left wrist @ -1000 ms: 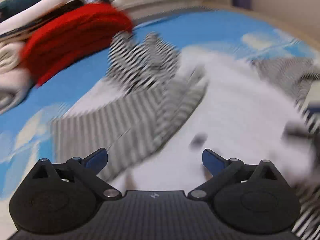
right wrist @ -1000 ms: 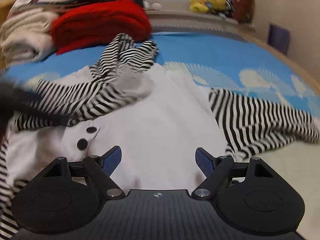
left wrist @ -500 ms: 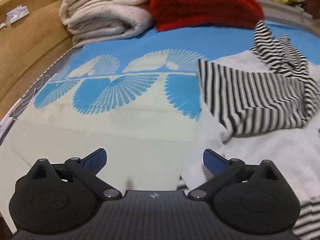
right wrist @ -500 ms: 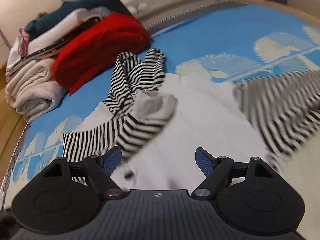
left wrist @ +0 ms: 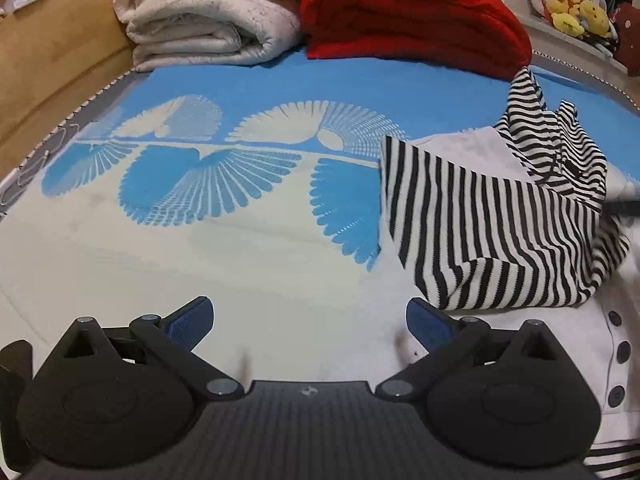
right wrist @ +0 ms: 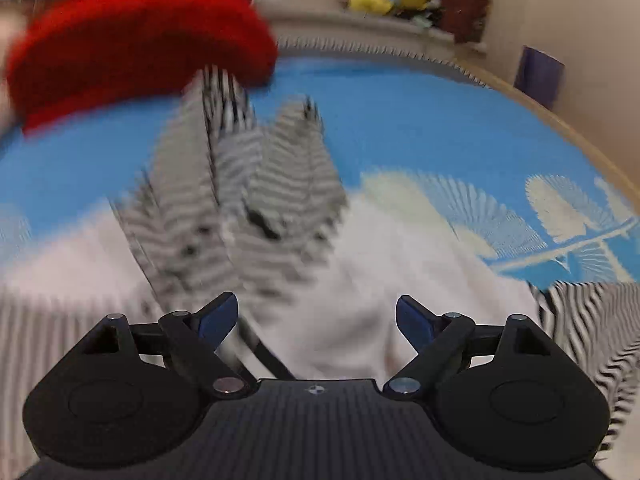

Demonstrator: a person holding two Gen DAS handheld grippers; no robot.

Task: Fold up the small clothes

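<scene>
Both hand-held grippers, left (left wrist: 308,320) wide, right (right wrist: 316,316) opening, grip nothing above the striped garment (left wrist: 500,236); no writing readable.

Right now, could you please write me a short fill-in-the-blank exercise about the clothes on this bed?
1. The folded blanket next to the cream blanket is coloured ____.
2. The striped sleeve is folded over the garment's ____ body.
3. Both the left tongs and the right tongs hold ____.
4. The plush toys on the ledge are mostly ____.

Missing words: red; white; nothing; yellow
</scene>
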